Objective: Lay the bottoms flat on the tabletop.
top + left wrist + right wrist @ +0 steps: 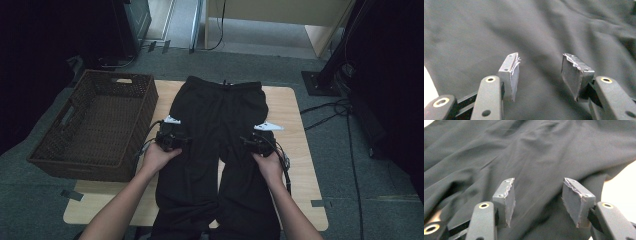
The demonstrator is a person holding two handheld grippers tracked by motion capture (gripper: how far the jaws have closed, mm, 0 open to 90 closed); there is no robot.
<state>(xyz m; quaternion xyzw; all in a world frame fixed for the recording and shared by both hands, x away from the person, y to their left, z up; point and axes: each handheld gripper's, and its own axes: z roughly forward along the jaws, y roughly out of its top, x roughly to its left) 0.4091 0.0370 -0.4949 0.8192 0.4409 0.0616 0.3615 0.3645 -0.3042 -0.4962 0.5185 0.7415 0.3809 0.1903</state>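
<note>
High view puts the left gripper and the right gripper over the thigh part of a pair of black trousers, one over each leg, each carried in a bare hand. In the left gripper view the left gripper stands partly open, its grey pads apart with nothing pinched between them and only dark cloth beyond. The right gripper view shows the same of the right gripper: half open, no fold of fabric caught, trousers lying below and a pale strip of the surface at the right edge.

The trousers lie flat on the wooden surface, waistband at the far side and legs running toward the person and over the near edge. A brown woven basket sits at the left, partly overhanging the surface, just beside the left leg.

Judging by this, the cloth is laid out and neither gripper holds it, so the work stands between grasps. The next move likely calls for lowering both grippers onto chosen points, pinching one layer cleanly, and folding evenly so the legs stay aligned.
</note>
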